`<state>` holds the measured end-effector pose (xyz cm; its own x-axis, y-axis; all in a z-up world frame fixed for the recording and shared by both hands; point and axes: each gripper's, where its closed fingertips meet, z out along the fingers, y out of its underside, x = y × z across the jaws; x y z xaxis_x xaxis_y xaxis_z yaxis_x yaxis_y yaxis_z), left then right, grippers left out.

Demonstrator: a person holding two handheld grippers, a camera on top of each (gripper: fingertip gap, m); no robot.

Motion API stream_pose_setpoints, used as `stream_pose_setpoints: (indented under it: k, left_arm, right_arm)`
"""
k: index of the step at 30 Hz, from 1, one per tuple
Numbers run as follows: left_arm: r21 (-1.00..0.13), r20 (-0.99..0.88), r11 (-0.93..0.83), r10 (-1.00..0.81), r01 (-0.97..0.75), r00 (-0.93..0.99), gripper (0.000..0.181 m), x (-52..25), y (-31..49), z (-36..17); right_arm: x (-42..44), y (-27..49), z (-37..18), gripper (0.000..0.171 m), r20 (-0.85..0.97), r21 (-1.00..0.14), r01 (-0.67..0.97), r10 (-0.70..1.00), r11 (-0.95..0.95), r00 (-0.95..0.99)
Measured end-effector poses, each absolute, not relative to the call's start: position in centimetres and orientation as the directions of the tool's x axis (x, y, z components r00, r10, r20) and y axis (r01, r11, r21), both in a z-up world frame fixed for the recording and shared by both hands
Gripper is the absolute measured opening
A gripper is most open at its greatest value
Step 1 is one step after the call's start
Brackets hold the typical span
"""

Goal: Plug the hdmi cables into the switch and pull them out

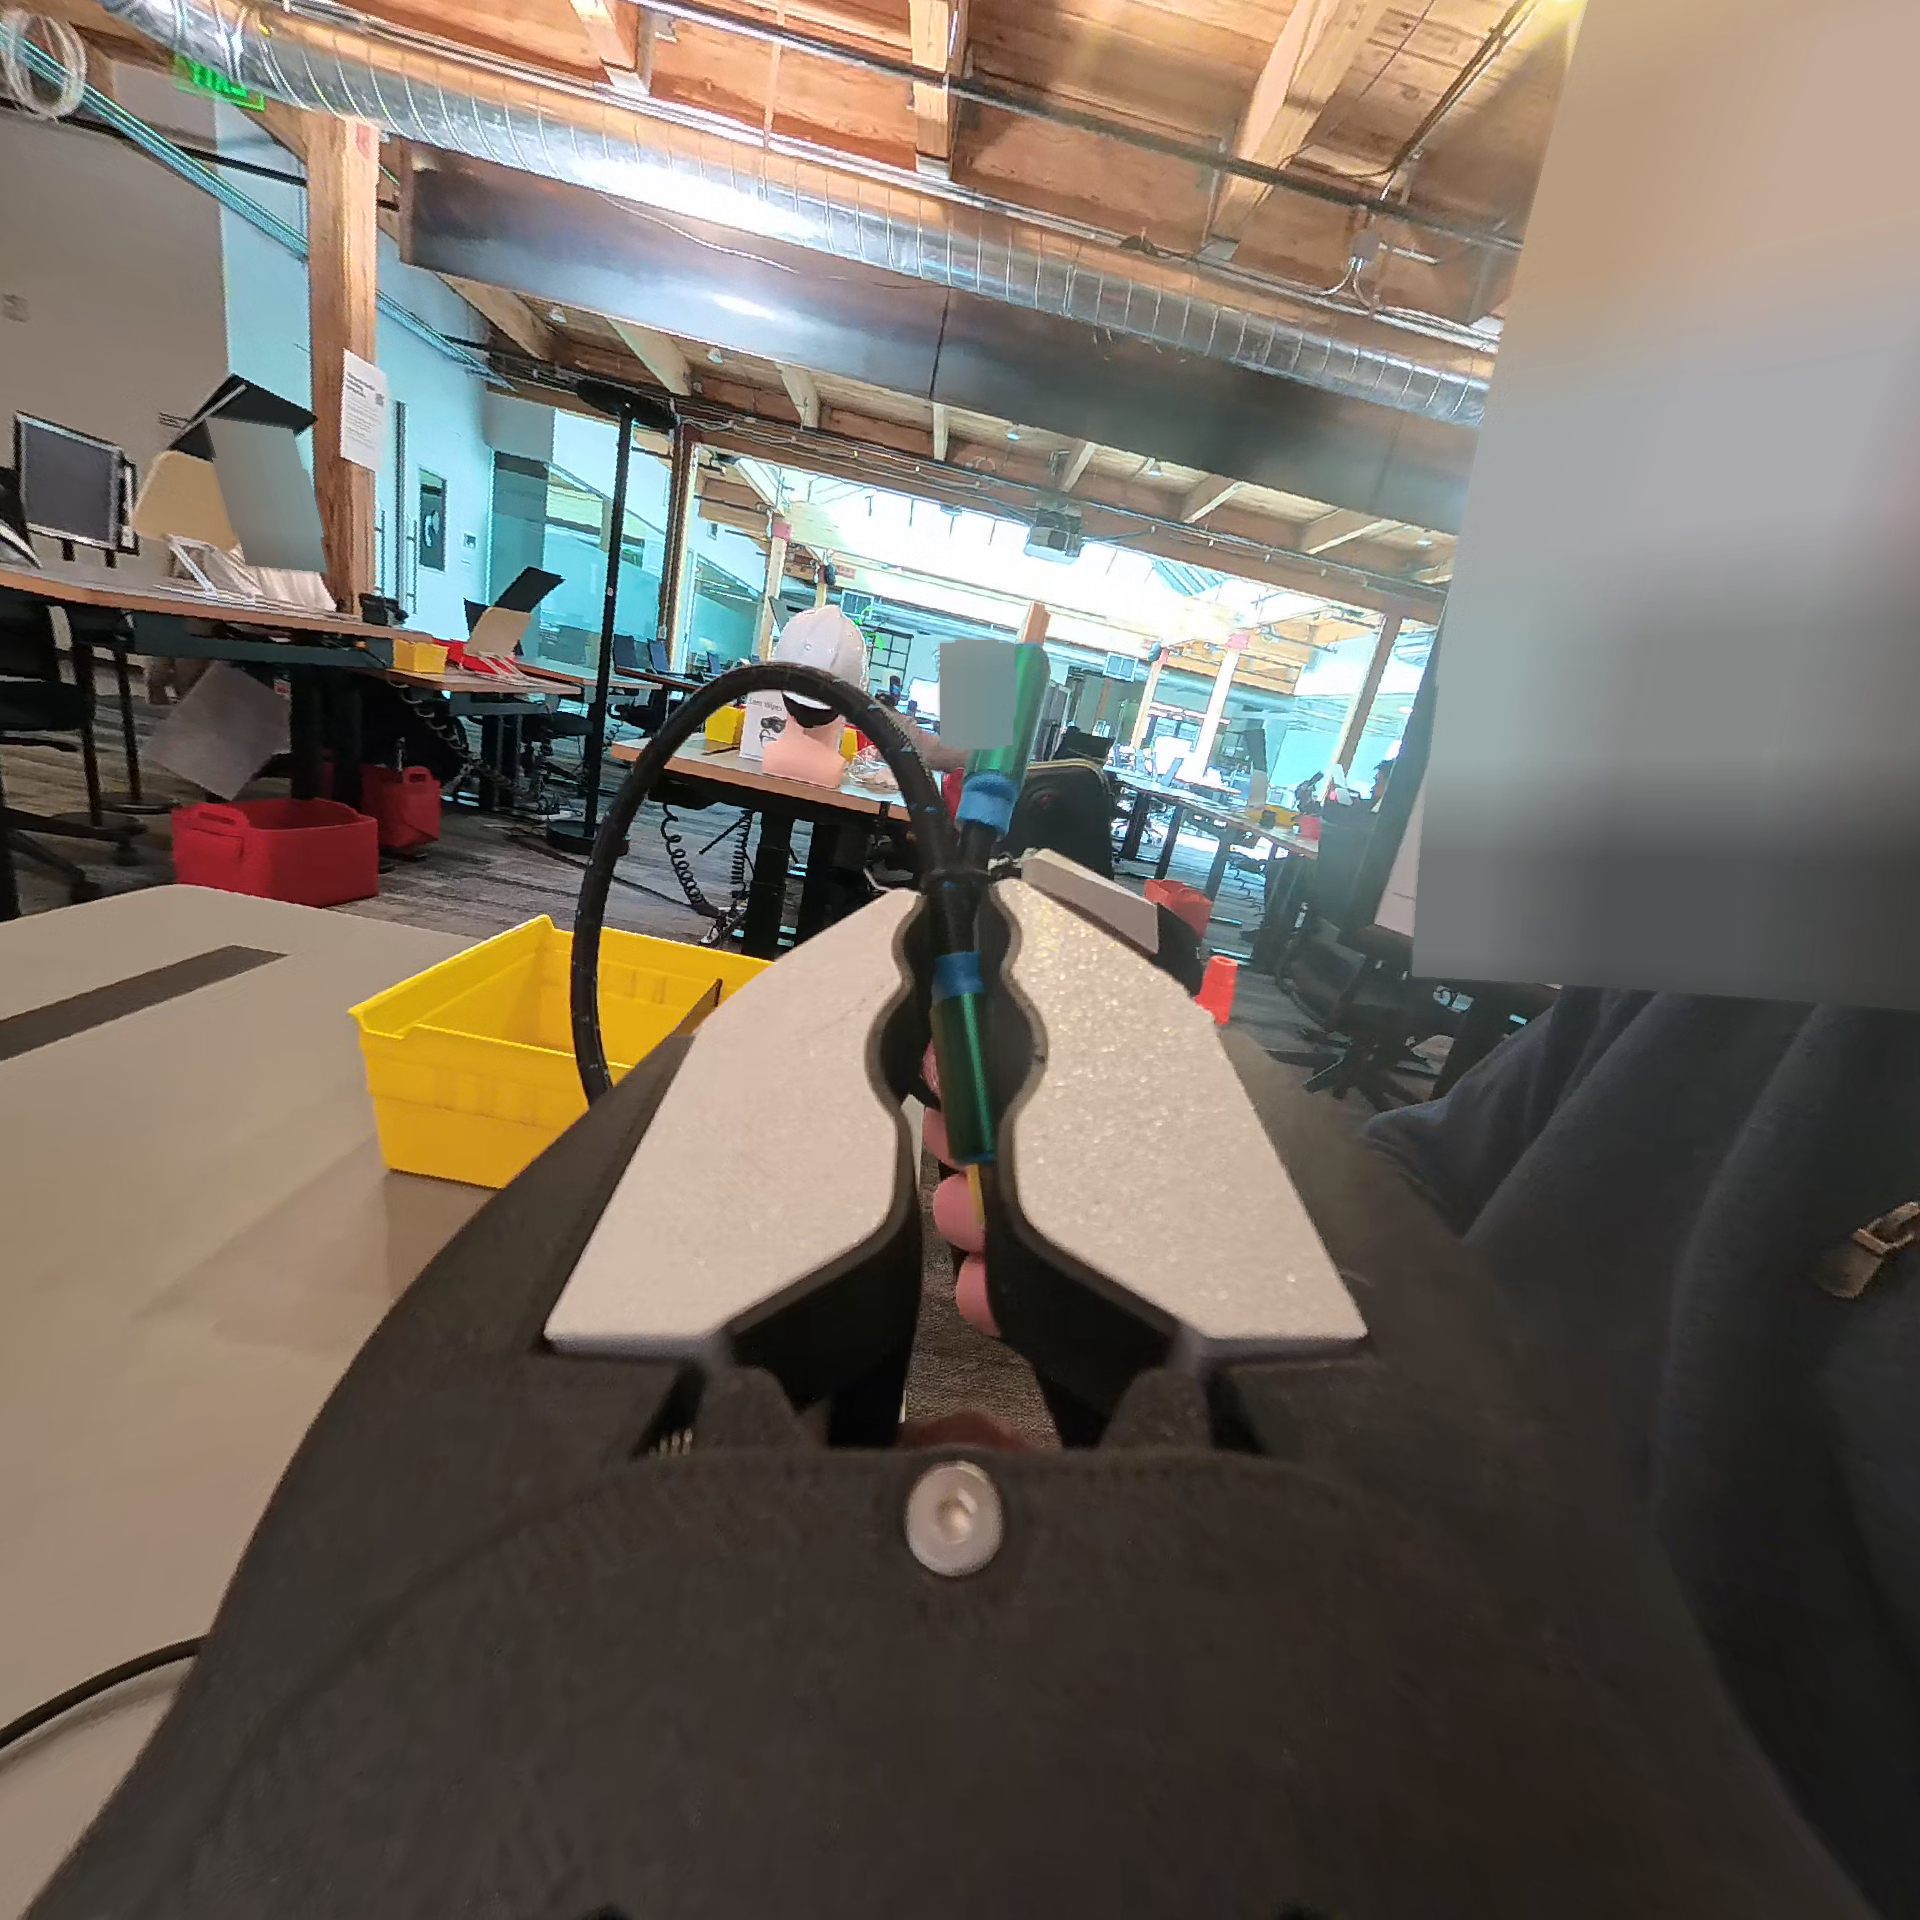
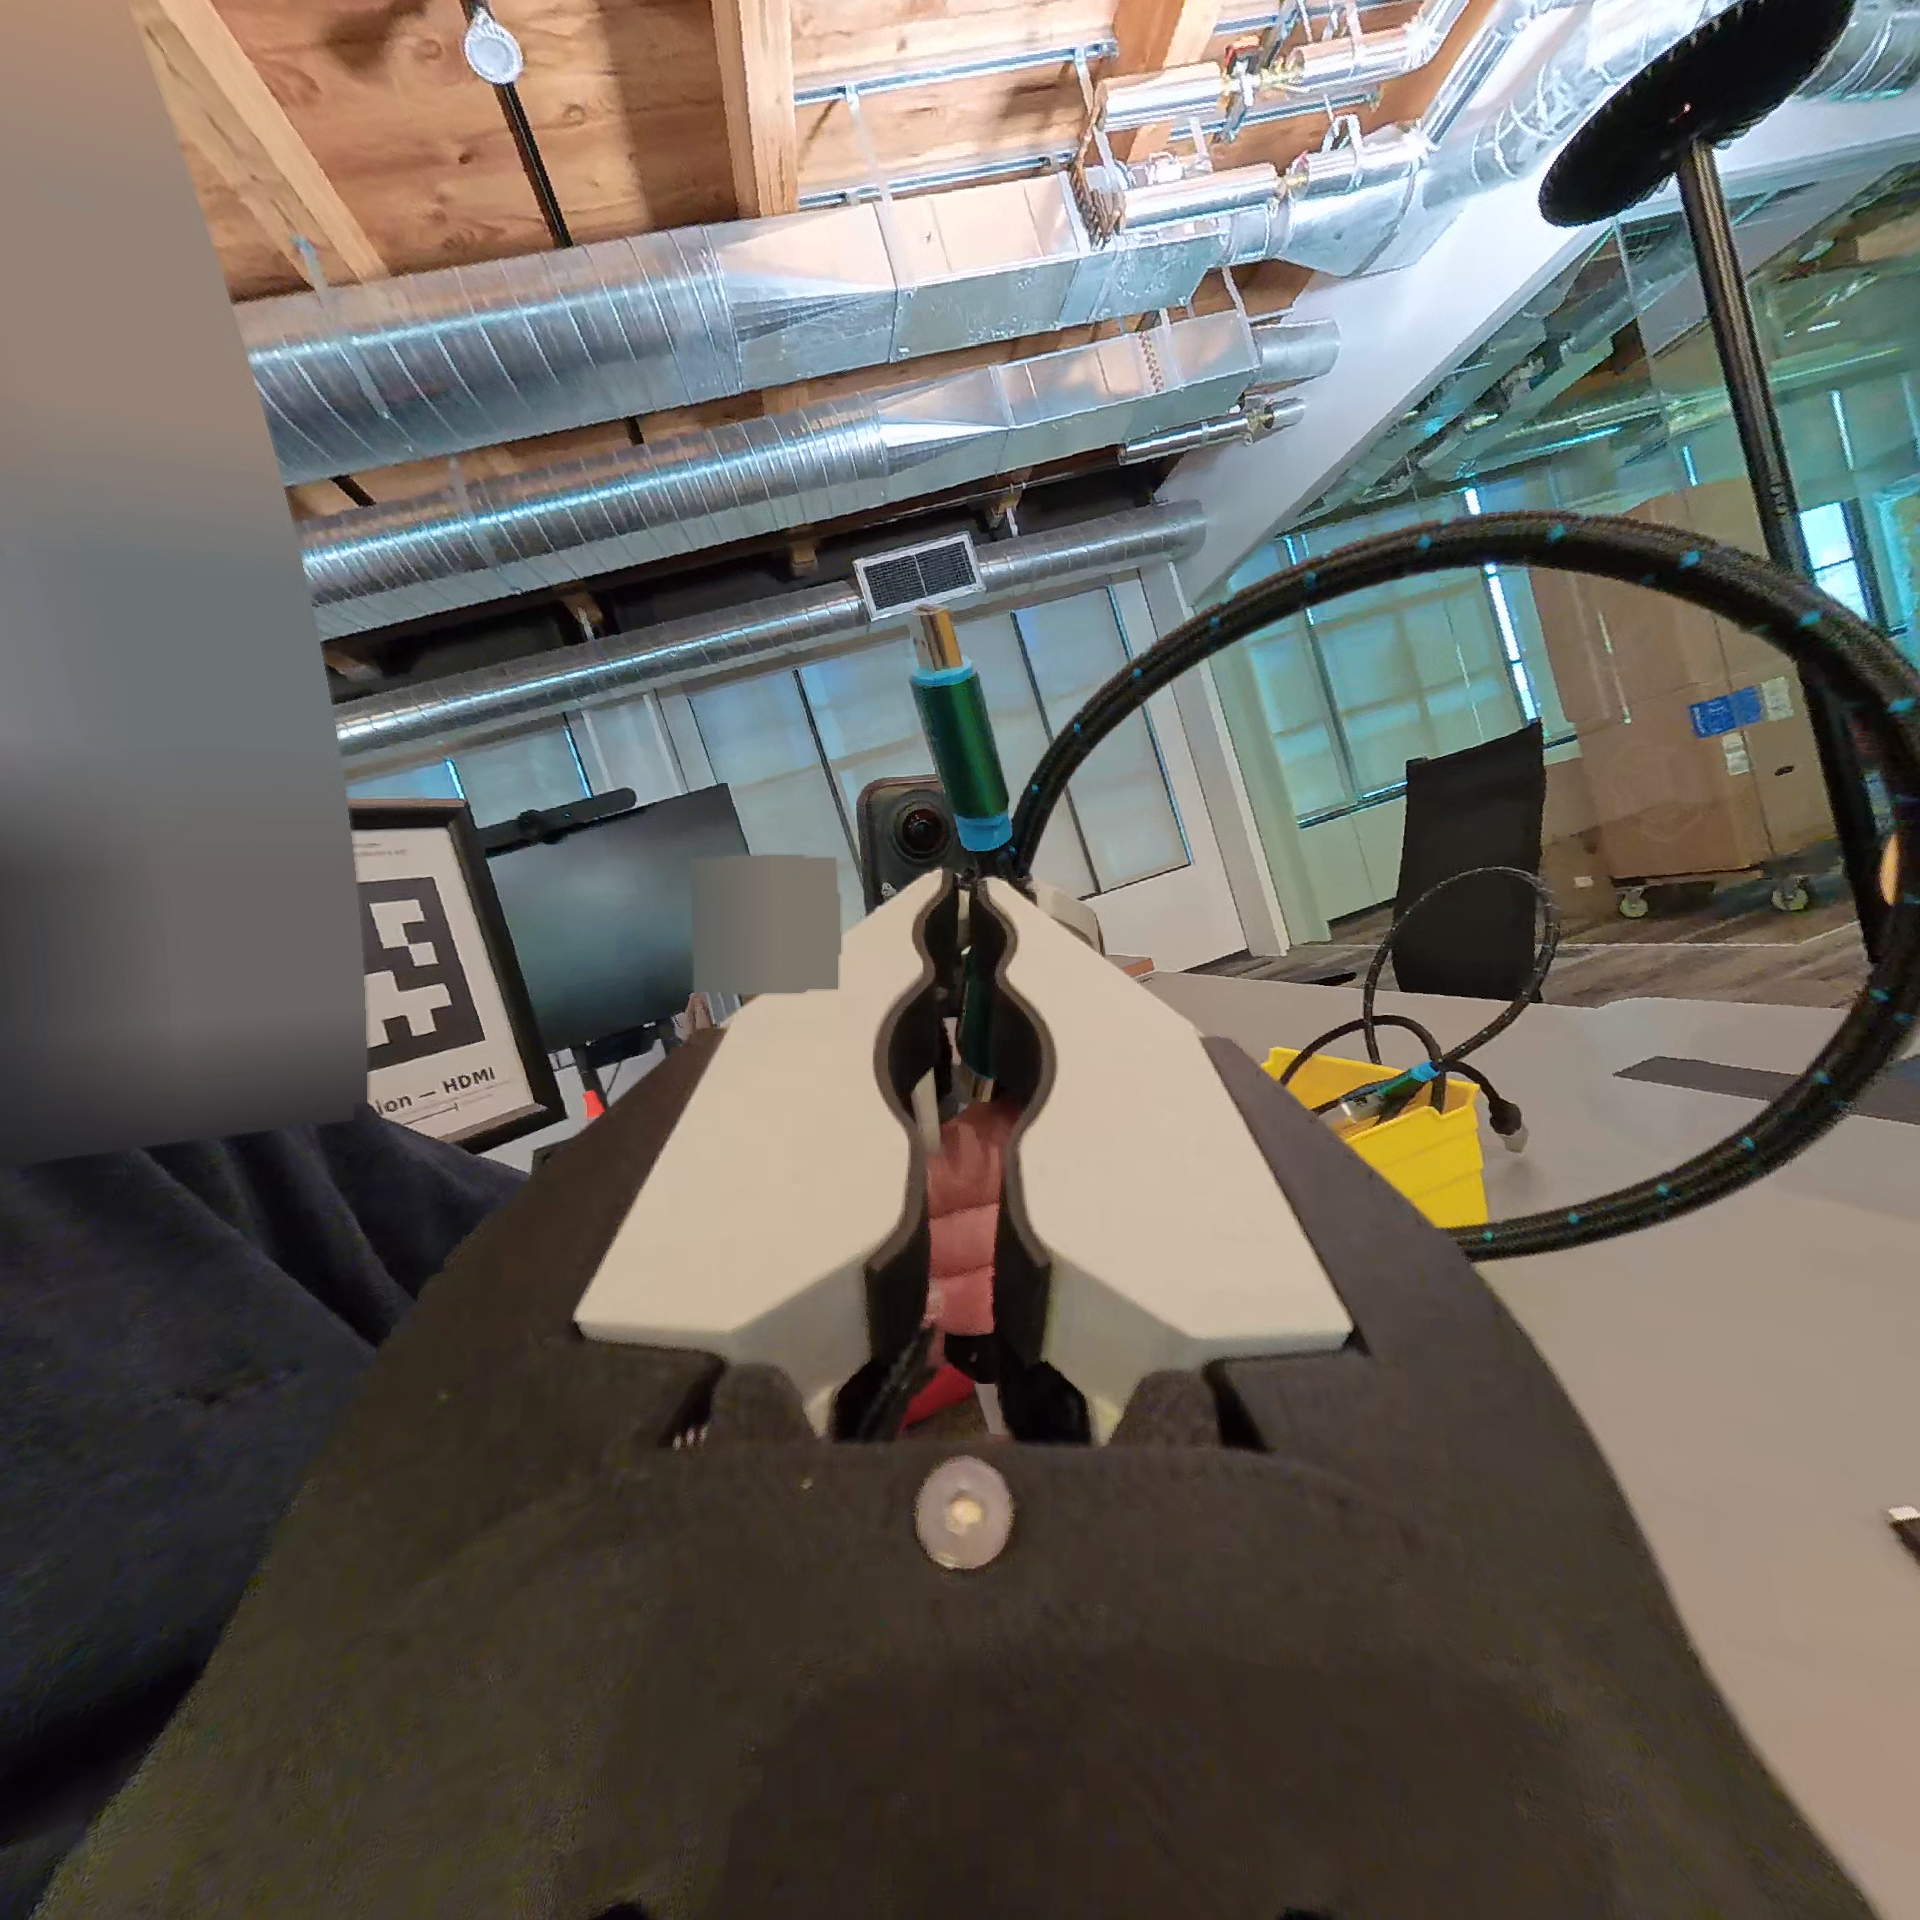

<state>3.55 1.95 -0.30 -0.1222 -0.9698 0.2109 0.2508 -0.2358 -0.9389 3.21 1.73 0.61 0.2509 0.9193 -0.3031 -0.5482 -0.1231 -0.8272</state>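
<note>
HDMI cable pinched in both closed tools, left tool and right tool, raised above table edge.

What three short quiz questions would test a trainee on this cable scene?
1. True or false: the yellow plastic bin on the grey table has cables in it.
2. The metal connector shell above the right gripper is: A red, B green, C white.
3. Fill in: the left gripper is ___ on the black braided HDMI cable.
Key: 1 true; 2 B; 3 shut.
</note>
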Motion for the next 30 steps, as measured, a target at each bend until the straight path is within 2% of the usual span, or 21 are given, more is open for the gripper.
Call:
stream_pose_setpoints:
  k: [5, 10, 19, 27, 30]
  left_arm:
    - [-0.945, 0.194, -0.216, -0.975, 0.245, -0.111, 0.007, 3.6, 1.9, -0.3]
    - [-0.949, 0.188, -0.208, -0.976, 0.235, -0.107, 0.007, 3.6, 1.9, -0.2]
    - [-0.949, 0.216, -0.234, -0.971, 0.212, -0.105, 0.007, 3.7, 2.0, -0.5]
    - [-0.939, 0.261, -0.282, -0.957, 0.196, -0.127, 0.007, 3.9, 2.0, -0.7]
    - [-0.935, 0.285, -0.306, -0.949, 0.181, -0.135, 0.007, 4.1, 2.1, -1.0]
  right_arm:
    - [3.2, 1.6, 0.5, 0.000, -0.329, -0.813, -0.558, 0.922, -0.166, 0.205]
    - [3.4, 1.7, 0.3, 0.000, -0.311, -0.845, -0.513, 0.919, -0.151, 0.242]
    - [3.8, 2.5, -0.5, 0.000, -0.198, -0.932, -0.360, 0.888, -0.039, 0.416]
    - [4.2, 3.0, -1.1, 0.000, 0.113, -0.983, -0.047, 0.784, 0.178, 0.610]
    - [4.9, 3.6, -1.7, 0.000, 0.343, -0.936, 0.194, 0.650, 0.293, 0.678]
